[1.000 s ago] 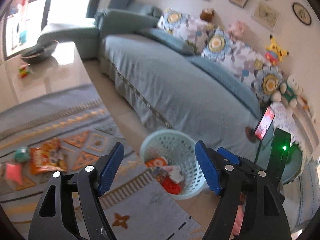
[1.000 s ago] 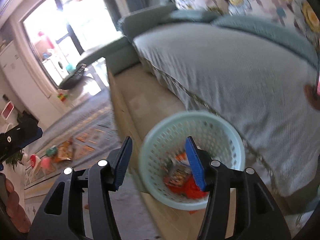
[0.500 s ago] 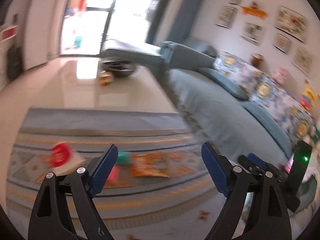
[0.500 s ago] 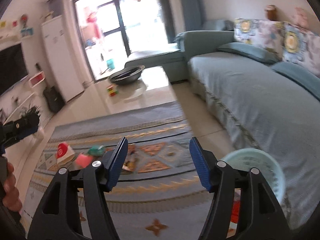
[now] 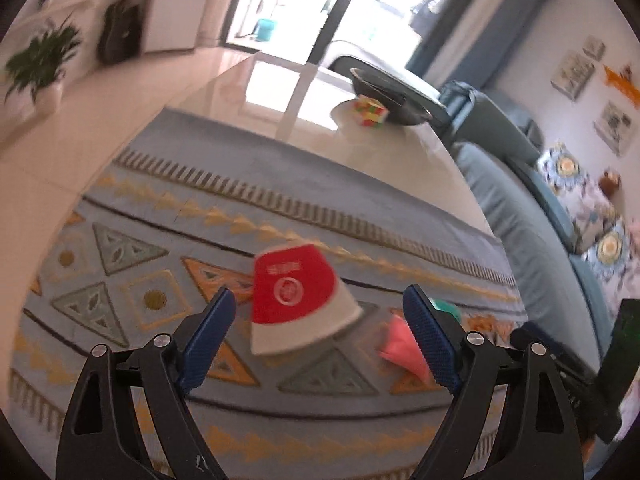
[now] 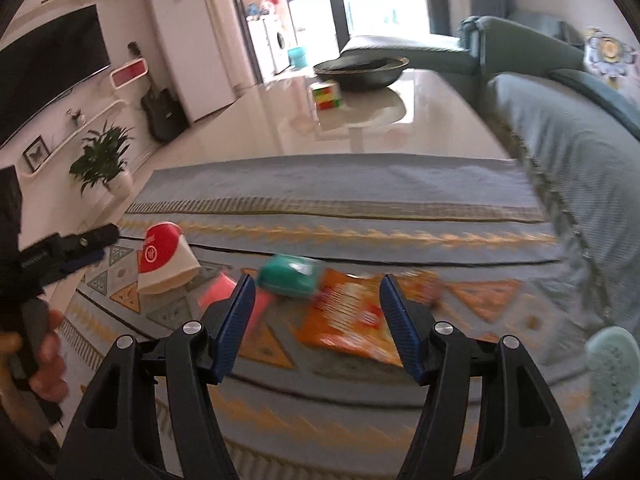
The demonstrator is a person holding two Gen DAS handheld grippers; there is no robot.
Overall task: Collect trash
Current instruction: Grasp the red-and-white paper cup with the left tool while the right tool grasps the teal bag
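A red-and-white paper cup (image 5: 298, 300) lies tipped on its side on the blue patterned rug (image 5: 360, 208), framed between the fingers of the left gripper (image 5: 320, 338), whose jaws are spread wide and grip nothing. The cup sits beyond the fingertips rather than between them — an approach pose, judged to line the opening up with the cup's body before closing. On its side, the cup presents its tapered wall to the jaws; thin paper of this kind would likely crush under a hard squeeze.

Just to the cup's right lies a pink crumpled wrapper (image 5: 400, 348), partly hidden by the left gripper's right finger. In the right wrist view the same cluster reads in a row: cup (image 6: 164, 258), pink wrapper (image 6: 218, 294), a teal rounded packet (image 6: 290, 276) and a flat orange snack bag (image 6: 352, 320), the last two near or touching; blur prevents a firmer reading. The right gripper (image 6: 316, 324) is likewise spread and empty, aimed at the teal packet and orange bag — each hand apparently assigned its own piece.

The pale green perforated plastic basket (image 6: 612, 372) stands at the rug's right edge beside the grey-blue sofa (image 6: 580, 152), well apart from the litter, so each pickup implies a carry across. A glossy low table (image 6: 400, 120) lies beyond.
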